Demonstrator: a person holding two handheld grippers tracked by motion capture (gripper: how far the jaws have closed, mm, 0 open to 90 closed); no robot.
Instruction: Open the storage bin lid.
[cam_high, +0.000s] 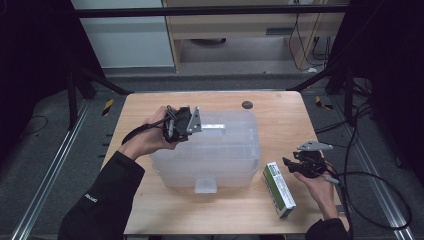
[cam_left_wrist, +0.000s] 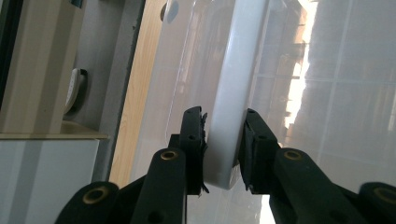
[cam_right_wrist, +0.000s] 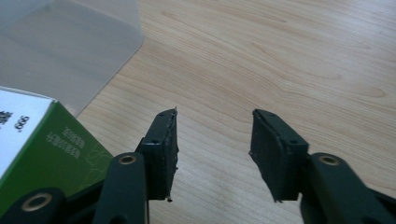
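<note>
The clear plastic bin (cam_high: 210, 150) sits mid-table (cam_high: 280, 115), lid on. The left tongs (cam_left_wrist: 219, 144) straddle the lid's white handle bar (cam_left_wrist: 233, 93), jaws nearly closed on it, seemingly touching. The right tongs (cam_right_wrist: 212, 149) hang open and empty over bare wood, just beside a green-and-white box (cam_high: 278, 189). The bin looks light, stiff and slick; that raised bar is probably the surest hold.

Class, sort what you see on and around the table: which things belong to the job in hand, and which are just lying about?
In the job, as it seems:
- plastic box
- its lid handle, clamped by the left gripper
- green carton, beside the open right gripper

Lying about:
- black disc on the table
- cabinet behind
</note>
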